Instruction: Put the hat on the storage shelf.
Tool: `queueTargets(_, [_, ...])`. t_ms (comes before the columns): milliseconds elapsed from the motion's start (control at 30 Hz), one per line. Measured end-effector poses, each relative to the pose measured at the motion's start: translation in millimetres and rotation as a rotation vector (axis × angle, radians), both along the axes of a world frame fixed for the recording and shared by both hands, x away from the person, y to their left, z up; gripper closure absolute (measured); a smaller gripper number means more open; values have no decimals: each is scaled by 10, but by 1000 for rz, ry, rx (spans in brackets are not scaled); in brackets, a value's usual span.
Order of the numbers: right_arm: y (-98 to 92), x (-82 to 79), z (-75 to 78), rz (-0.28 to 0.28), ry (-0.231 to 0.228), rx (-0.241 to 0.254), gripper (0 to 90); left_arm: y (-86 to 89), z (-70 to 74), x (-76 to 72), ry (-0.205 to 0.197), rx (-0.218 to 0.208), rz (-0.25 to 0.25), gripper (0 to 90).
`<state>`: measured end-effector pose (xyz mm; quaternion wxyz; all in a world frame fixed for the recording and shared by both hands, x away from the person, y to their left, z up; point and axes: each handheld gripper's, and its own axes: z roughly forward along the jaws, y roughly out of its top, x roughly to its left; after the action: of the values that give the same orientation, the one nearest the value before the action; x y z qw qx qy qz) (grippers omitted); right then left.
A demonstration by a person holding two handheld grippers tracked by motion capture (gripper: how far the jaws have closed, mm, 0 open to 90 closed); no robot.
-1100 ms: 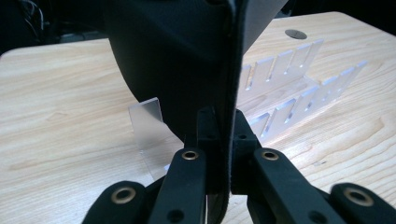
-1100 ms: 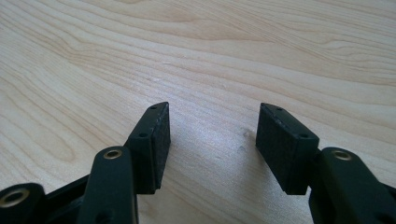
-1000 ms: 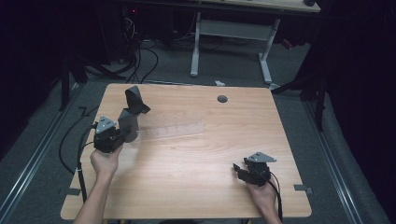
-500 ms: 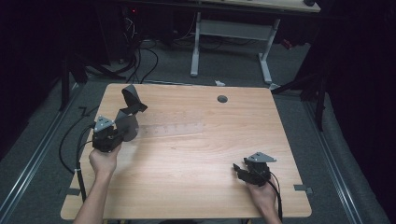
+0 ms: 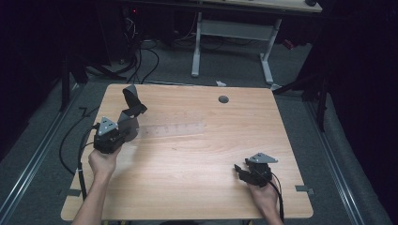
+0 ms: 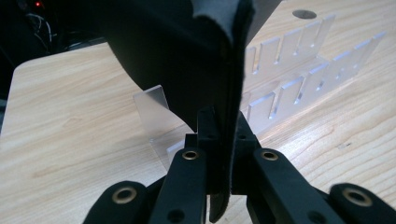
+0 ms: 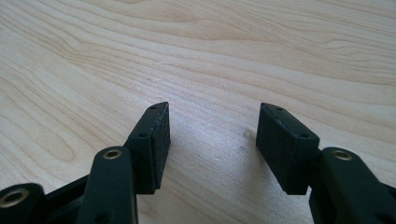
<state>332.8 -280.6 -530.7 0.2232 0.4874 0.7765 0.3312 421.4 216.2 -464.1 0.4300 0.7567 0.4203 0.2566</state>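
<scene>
My left gripper (image 5: 126,125) (image 6: 227,122) is shut on a thin, dark grey, floppy sheet (image 5: 132,100) (image 6: 187,60), which rises upright from the jaws and curls at its top. It hangs over the left end of a clear plastic slotted rack (image 5: 172,129) (image 6: 292,70) that lies on the wooden table (image 5: 187,164). In the left gripper view the sheet hides the rack's near left part. My right gripper (image 5: 239,170) (image 7: 212,126) rests low at the table's front right, open, with bare wood between its pads.
A round cable hole (image 5: 223,99) (image 6: 303,14) sits near the table's far edge. Beyond the table are a white desk frame (image 5: 230,33) and cables on the dark floor (image 5: 141,51). A cable (image 5: 75,140) trails off the left edge.
</scene>
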Motion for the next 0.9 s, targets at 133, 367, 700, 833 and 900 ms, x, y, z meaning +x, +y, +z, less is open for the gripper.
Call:
queueTargets(133, [0, 0, 0, 0, 0, 0, 449, -9, 57, 36, -32, 3, -18, 872])
queueTargets(367, [0, 0, 0, 0, 1, 1, 449, 24, -54, 98, -1, -43, -8, 868])
queueTargets(700, [1, 0, 0, 0, 1, 1, 448, 115, -114, 81, 68, -116, 23, 751])
queueTargets(833, [2, 0, 0, -1, 1, 1, 448, 133, -147, 67, 110, -154, 44, 583])
queueTargets(900, [2, 0, 0, -1, 1, 1, 448, 141, -171, 52, 128, -158, 51, 485])
